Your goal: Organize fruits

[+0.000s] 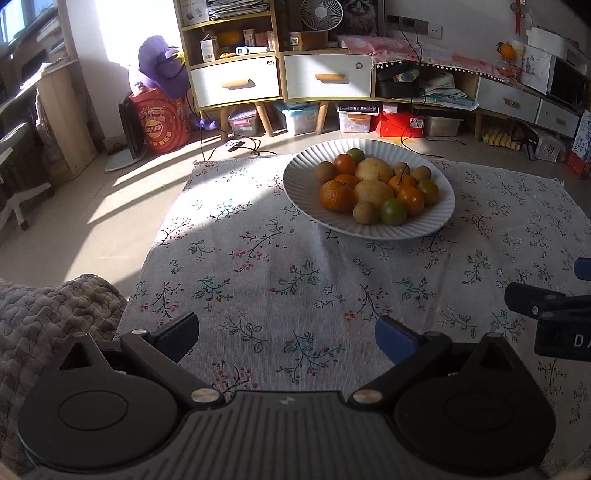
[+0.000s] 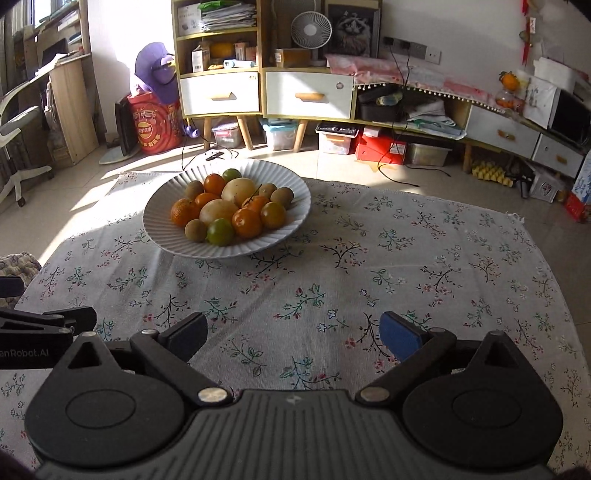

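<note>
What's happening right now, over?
Left gripper open, empty. Right gripper open, empty. Fruits all piled on white plate. Floral cloth between, nothing blocking.

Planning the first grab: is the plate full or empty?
Full: the white plate holds heaped fruits; both claws hang open, holding nothing.

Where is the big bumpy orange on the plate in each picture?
Left wrist view: the orange lies at the plate's left front, right of centre in the picture.
Right wrist view: the orange is again at the plate's left front, but left of centre in the picture.
Shared landmark: the white fan on the shelf behind.
</note>
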`<state>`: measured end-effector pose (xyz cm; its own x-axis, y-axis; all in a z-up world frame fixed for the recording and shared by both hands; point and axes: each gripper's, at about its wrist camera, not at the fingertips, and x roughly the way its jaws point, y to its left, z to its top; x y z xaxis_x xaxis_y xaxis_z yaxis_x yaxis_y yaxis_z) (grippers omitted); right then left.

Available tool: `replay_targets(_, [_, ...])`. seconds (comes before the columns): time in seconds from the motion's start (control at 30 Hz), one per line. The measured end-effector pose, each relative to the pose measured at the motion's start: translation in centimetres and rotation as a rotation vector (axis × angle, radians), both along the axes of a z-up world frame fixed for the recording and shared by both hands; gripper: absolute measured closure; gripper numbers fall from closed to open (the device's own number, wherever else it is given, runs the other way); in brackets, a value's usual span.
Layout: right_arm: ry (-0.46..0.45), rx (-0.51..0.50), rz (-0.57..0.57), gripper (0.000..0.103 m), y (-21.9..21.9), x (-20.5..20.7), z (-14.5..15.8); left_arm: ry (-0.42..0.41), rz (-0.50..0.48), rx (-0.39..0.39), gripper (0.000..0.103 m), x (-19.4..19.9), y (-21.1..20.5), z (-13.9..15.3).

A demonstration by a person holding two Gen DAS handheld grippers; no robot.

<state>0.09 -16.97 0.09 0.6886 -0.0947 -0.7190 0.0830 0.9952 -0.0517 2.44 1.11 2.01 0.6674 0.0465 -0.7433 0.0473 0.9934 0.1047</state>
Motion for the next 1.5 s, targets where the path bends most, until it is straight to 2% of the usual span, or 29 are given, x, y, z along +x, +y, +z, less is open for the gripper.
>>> replay_targets(0.17, [0.018, 0.005, -0.009, 0.003, 0.1, -0.4, -0.5, 0.023, -0.010, -0.012, 0.009, -0.3, 0.0, -0.1])
replay_targets(0.37, [0.010, -0.015, -0.001, 0.002, 0.7, -0.9, -0.4, -0.007, 0.016, 0.002, 0.009, -0.7, 0.2, 0.3])
replay_targets(0.63, [0.013, -0.023, 0.031, 0.001, 1.5, -1.3, -0.1, -0.002, 0.033, -0.005, 0.009, -0.6, 0.4, 0.5])
replay_targets(1.5, [0.003, -0.037, 0.003, 0.001, 1.7, -1.3, 0.2, -0.002, 0.025, 0.001, 0.009, -1.0, 0.0, 0.7])
